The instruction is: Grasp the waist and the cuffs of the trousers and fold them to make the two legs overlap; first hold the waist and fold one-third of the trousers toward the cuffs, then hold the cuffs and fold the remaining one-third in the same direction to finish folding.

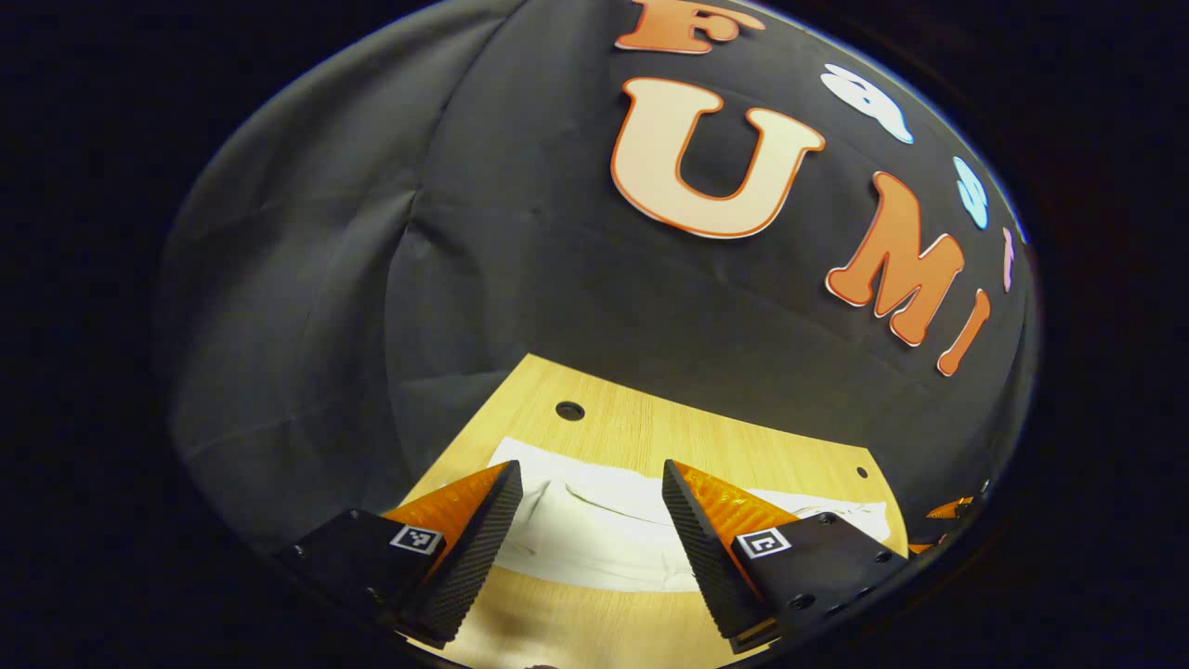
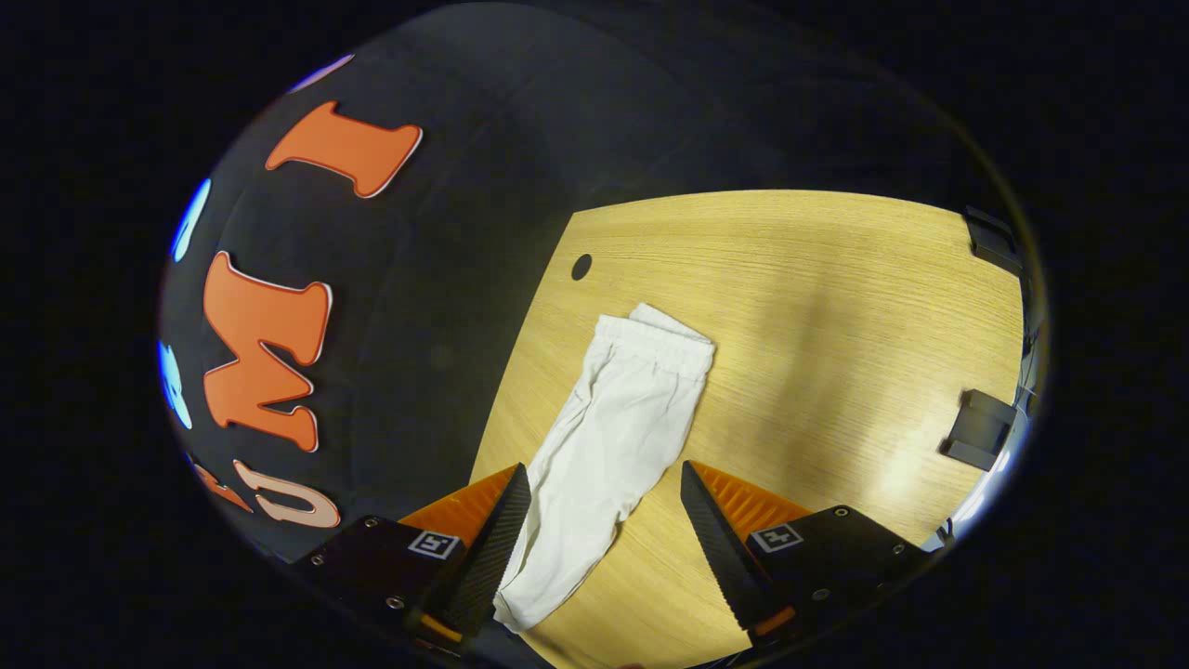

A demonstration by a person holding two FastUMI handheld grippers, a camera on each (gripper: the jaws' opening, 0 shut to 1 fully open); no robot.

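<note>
Left gripper point(image 1: 592, 539), right gripper point(image 2: 604, 534) both released above white cloth trousers point(image 2: 618, 409) on wooden table point(image 2: 817, 307); pinch far elastic waist point(image 2: 661, 346) squarely, near cuffs point(image 2: 520, 609).

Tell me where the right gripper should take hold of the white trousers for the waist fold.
Probably at the gathered waistband, the far end of the trousers in the right gripper view. They lie flat along the wooden table, so come from above and pinch a corner there. Right gripper is open over the cuff end.
</note>
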